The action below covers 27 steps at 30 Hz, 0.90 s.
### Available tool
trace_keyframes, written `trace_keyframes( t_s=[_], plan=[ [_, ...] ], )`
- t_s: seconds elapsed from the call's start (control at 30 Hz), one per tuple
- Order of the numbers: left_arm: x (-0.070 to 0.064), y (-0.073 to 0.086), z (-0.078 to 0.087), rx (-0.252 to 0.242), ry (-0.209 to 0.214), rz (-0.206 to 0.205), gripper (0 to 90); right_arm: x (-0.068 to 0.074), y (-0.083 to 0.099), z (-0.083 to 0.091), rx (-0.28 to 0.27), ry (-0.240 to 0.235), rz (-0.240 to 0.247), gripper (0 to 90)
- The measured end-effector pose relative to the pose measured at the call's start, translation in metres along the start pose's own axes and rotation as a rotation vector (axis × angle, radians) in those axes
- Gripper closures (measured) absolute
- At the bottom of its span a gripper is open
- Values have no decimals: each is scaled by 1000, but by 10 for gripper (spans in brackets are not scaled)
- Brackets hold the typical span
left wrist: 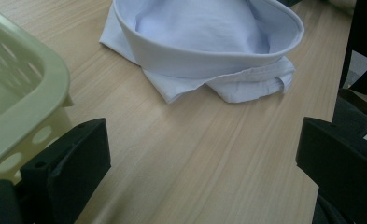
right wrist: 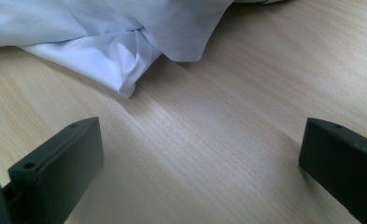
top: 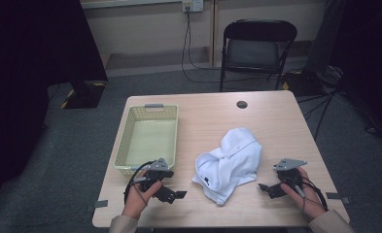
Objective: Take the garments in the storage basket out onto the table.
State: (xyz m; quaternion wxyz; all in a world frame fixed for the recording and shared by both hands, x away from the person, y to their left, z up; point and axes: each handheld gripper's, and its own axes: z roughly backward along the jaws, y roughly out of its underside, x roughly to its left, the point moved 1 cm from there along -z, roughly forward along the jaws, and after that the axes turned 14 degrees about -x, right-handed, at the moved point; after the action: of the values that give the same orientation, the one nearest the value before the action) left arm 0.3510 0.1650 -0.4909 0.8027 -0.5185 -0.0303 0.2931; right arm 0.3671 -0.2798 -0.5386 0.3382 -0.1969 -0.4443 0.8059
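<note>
Both jaws are spread wide on the left gripper and the right gripper. Between them, near the table's near edge, lies the crumpled white shirt, right of the basket.

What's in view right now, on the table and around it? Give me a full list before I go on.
shirt: one, white, crumpled, on the table between the two grippers, touched by neither
basket: one, pale yellow-green, perforated walls, nothing in it, left part of the table
table: one, light wood top with a round dark cable hole near the far edge
folding chair: one, black, behind the table
wall socket: one, on the far wall, with black cables running down to the floor
left gripper: black, jaws wide open, near the basket's front corner, held in the person's left hand
right gripper: black, jaws wide open, right of the shirt, held in the right hand
</note>
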Motion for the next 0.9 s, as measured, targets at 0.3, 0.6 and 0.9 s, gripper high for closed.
trace_keyframes(
  t_s=[0.3,0.6,0.9],
  plan=[
    [5,6,8,-4,-9,2,26,0,0,0,0,0,0,0],
    [11,12,14,-4,-17,8,26,0,0,0,0,0,0,0],
    [15,16,22,0,-36,3,26,0,0,0,0,0,0,0]
  ],
)
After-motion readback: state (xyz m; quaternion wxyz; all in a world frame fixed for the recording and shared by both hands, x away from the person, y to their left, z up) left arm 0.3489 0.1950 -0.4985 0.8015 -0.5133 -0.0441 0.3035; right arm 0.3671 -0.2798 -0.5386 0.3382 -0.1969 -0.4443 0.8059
